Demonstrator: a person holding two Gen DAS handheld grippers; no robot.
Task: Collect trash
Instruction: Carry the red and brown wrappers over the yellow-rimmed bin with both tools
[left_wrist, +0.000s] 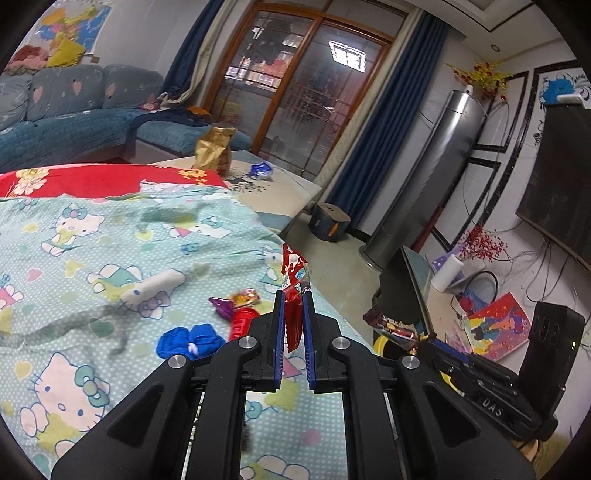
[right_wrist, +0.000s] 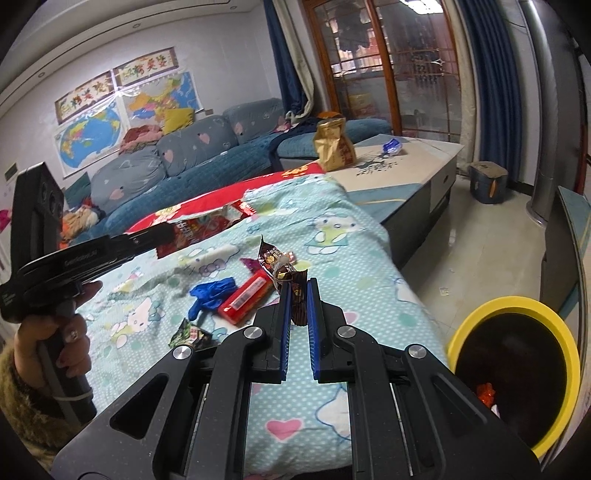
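While both hands hung over the bed, left claw (left_wrist: 293, 295) pinched a red wrapper (left_wrist: 294, 280) & right claw (right_wrist: 298, 291) a brown wrapper (right_wrist: 282, 267), prob. bound for the yellow-rimmed bin (right_wrist: 476, 321) beside it.

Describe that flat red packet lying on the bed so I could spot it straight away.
Start at the bed with the pale blue cartoon-cat sheet. Near its middle lies a scatter of litter, and the red packet rests beside a crumpled blue glove. It is the only long, flat, bright red piece lying there, with a white label on top.
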